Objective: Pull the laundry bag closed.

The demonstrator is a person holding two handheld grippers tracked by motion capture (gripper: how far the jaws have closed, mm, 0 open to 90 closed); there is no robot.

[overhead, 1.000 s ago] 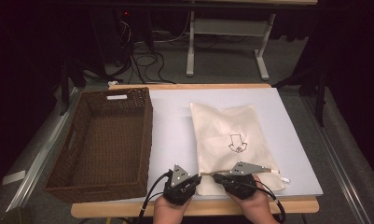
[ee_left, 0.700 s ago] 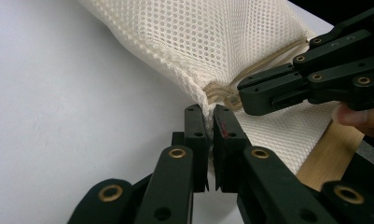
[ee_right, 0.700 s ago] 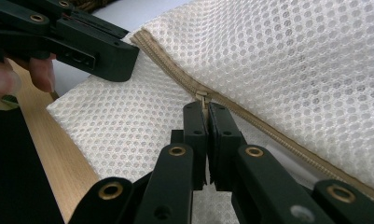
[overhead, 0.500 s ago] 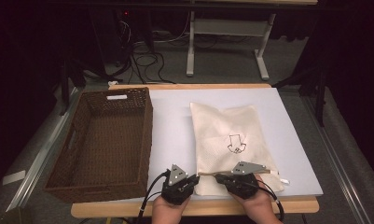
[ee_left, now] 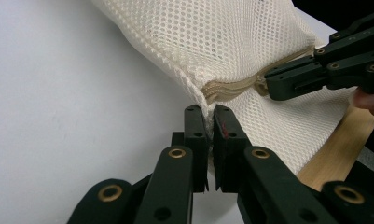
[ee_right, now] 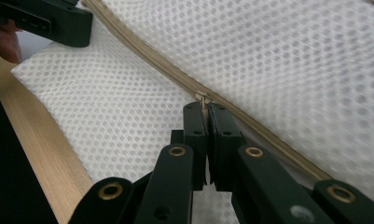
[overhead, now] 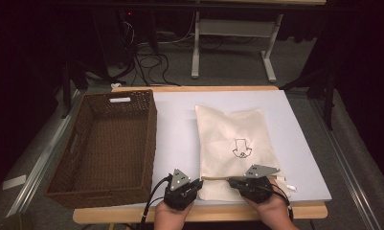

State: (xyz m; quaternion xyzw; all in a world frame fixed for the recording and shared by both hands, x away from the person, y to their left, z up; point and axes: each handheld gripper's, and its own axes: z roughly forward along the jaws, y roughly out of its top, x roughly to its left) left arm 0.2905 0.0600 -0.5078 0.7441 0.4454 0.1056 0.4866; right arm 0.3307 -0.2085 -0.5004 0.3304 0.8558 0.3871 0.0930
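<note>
**Mesh bag pinched at its zip end, pull tab caught**

Mesh, cream-white, is what I have in both sets of jaws: the laundry bag [overhead: 235, 148] lies flat on the pale table [overhead: 180, 124], long axis running from 6 toward 12 o'clock in the high view, its near end at the wooden front edge. The zip [ee_right: 166, 70] crosses that near end from 9 to 3 o'clock.

My left gripper [ee_left: 208, 135] is closed down to a sliver on the bag's near-left corner, just where the zip tape begins. My right gripper [ee_right: 205, 119] is closed on the small zip pull [ee_right: 202, 99], the jaws nearly touching around it. In the high view the left gripper [overhead: 192, 184] sits at the bag's 7 o'clock corner and the right gripper [overhead: 237, 182] just to its 3 o'clock side, on the zip line.

As I judge it, the move ahead turns on this: the zip's length stretches away from my right jaws toward 3 o'clock, while the left holds the corner as an anchor. The right hand [overhead: 271, 211] is the one on the slider, so it would do the travelling.

The gripper views show the pinched fabric and the tab; the high view gives instead the bag's whole lie, its printed figure [overhead: 241, 147], and the brown wicker basket [overhead: 108, 143] at 9 o'clock, apart from the bag.
</note>
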